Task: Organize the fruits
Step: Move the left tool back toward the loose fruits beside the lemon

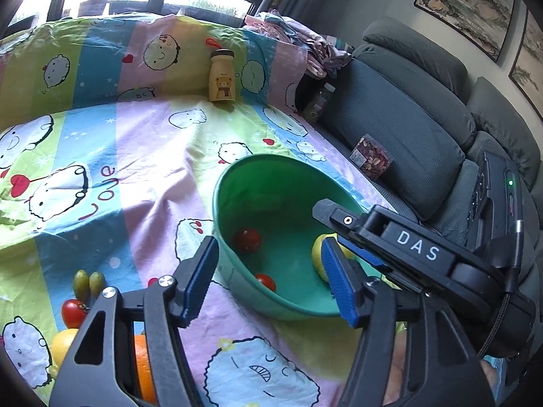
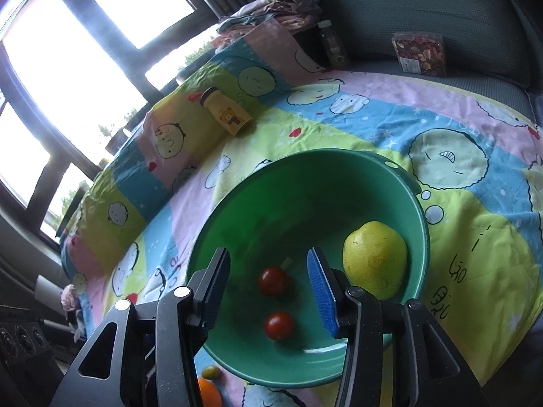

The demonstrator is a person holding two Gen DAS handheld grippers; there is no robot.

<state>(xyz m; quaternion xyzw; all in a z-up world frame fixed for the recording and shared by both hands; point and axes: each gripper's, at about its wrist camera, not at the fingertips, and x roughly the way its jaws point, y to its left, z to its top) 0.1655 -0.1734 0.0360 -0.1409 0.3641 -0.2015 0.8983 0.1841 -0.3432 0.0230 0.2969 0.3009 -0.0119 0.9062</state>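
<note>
1. Left wrist view: the left claw (image 1: 268,279) has its blue-padded fingers spread apart with nothing between them, hanging over the near rim of a round green plastic basin (image 1: 237,291).
2. The basin sits on a pastel striped cartoon-print sheet (image 1: 142,169) that covers the seat.
3. Inside the basin lie two small red cherry tomatoes (image 1: 247,239), apart from each other, and a yellow-green lemon (image 1: 319,254) partly hidden behind the left claw's right-hand pad.
4. The right claw (image 1: 334,224), a black body marked "DAS", reaches in from the right above the lemon; from this side I cannot tell how its fingers stand.
5. Left of the basin, on the sheet, a group of loose fruit: two small green olive-shaped fruits (image 1: 89,282) side by side, a red tomato (image 1: 73,312) just below them, a yellow lemon (image 1: 62,344) and an orange (image 1: 144,369) partly behind the claw's frame.
6. A cream bottle with a bear picture and brown cap (image 1: 222,76) stands upright at the back fold of the sheet.
7. A grey sofa (image 1: 417,129) lies to the right, with a clear box of mixed nuts (image 1: 371,157) on its seat.
8. Right wrist view: the right claw (image 2: 268,288) is spread wide and empty above the basin (image 2: 339,162).
9. The two cherry tomatoes (image 2: 273,281) lie between its pads in the picture, down on the basin floor.
10. The lemon (image 2: 375,259) rests against the right inner wall.
11. The orange (image 2: 208,393) and one green fruit (image 2: 210,372) lie outside, just beside the near-left rim.
</note>
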